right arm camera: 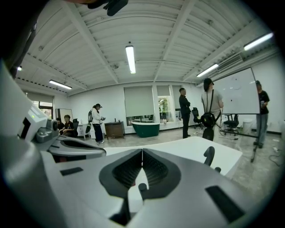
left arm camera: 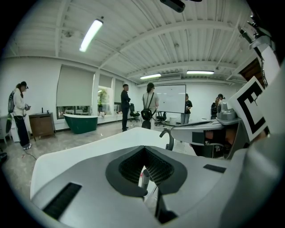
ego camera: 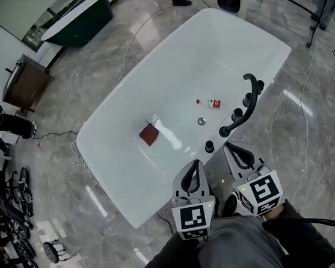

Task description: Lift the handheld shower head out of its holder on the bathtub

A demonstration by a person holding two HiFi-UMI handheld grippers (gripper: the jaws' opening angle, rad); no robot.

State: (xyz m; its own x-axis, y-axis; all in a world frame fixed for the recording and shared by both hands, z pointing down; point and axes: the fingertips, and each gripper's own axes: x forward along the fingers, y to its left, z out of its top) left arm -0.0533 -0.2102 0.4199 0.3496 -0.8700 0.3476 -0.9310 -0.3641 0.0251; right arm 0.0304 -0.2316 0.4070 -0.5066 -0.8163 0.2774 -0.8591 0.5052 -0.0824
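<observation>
In the head view, a brown square pad (ego camera: 149, 134) lies flat on the floor of the white bathtub (ego camera: 117, 167), well apart from the fittings, so it plays no part in the lift. The left gripper (ego camera: 191, 165) is held just outside the near rim with its jaws closed tip to tip and nothing clamped. Only the tub interior is seen through the gap behind the tips in the left gripper view (left arm camera: 143, 148). A small red-labelled bottle (ego camera: 211, 102) is left lying beside the drain (ego camera: 201, 120). The right gripper (ego camera: 231, 147) is likewise held closed and empty (right arm camera: 142, 150), and is aimed over the rim towards the black knobs (ego camera: 236, 114). The handheld shower head (ego camera: 244, 109) is seated in its holder on the rim at the right, untouched. Both grippers are judged to be in approach, and the jaws must be opened before it can be grasped.
</observation>
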